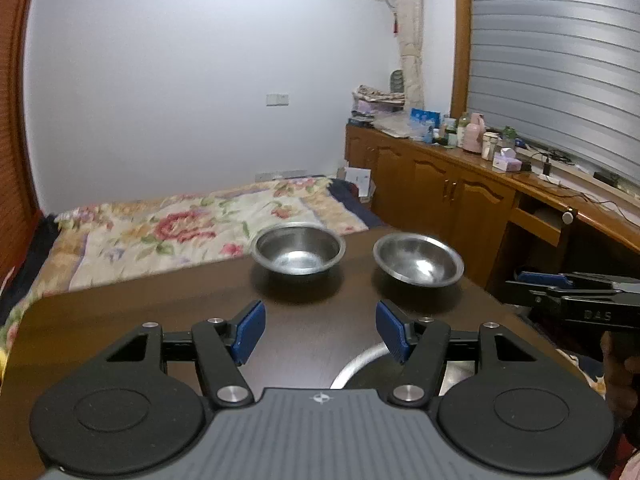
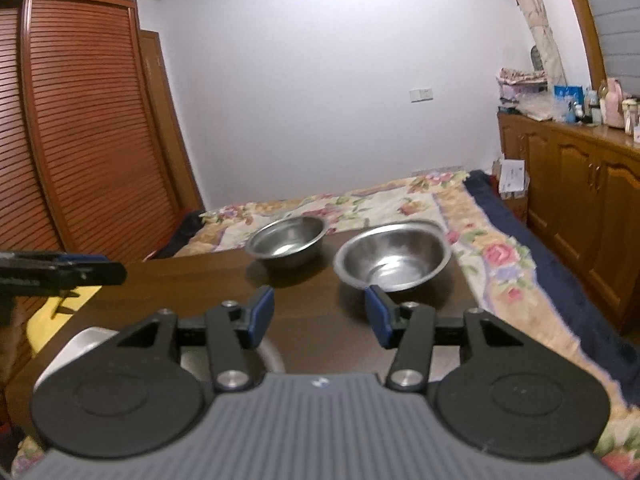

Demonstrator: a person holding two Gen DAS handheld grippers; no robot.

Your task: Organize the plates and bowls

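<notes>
Along the dark wooden tabletop's (image 1: 120,320) far edge two round steel bowls (image 1: 298,249) (image 1: 418,261) sit apart, probably awaiting stacking, while the left gripper (image 1: 320,330) and right gripper (image 2: 318,316) hover spread wide, empty.

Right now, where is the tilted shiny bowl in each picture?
Left wrist view: the tilted bowl sits right of centre on the dark table, to the right of the level bowl.
Right wrist view: the tilted bowl sits just right of centre, above the right blue finger pad, again right of the level bowl.
Shared landmark: the flowered bedspread behind the table.
</notes>
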